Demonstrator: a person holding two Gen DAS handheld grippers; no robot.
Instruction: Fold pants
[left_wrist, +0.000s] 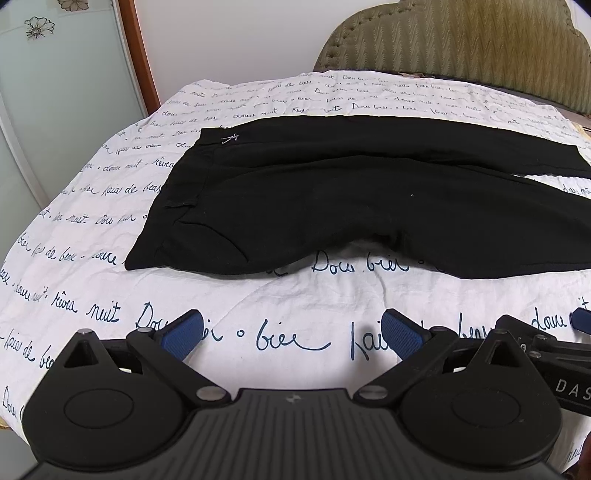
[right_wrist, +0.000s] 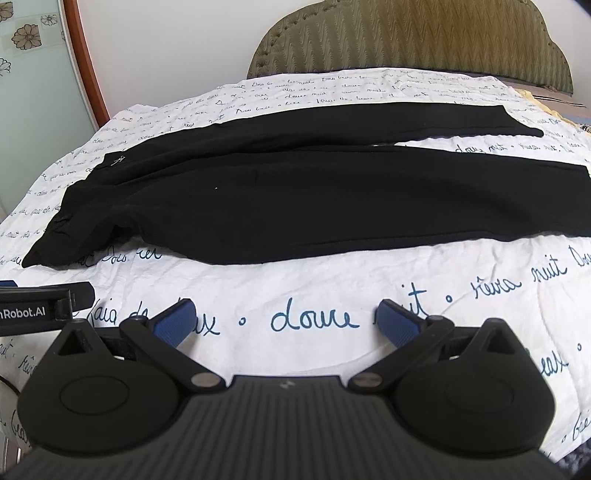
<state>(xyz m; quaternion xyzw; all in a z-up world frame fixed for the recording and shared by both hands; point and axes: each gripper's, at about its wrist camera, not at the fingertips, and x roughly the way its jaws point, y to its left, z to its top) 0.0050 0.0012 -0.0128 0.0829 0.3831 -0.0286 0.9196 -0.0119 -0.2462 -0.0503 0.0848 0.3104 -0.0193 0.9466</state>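
Black fabric, left wrist view: a pair of black cloth pants (left_wrist: 332, 192) lies flat across the white bedsheet printed with dark blue cursive writing (left_wrist: 258, 302), waistband toward the left, both legs running off to the right.
Left gripper: the black two-finger left gripper with blue ribbed pads (left_wrist: 291, 332) hangs above bare sheet, near the pants' front edge but apart from it, jaws spread wide with nothing between them.
Background: an olive padded fabric headboard (left_wrist: 461, 40) stands behind the bed.
Right wrist view, pants: the pants (right_wrist: 314, 206) stretch from the left edge to the right, the legs parted near the cuffs.
Right gripper: the matching right gripper (right_wrist: 286, 321) sits over the sheet (right_wrist: 332, 288), fingers wide apart, empty.
Neighbour: part of the left gripper shows at the left edge.
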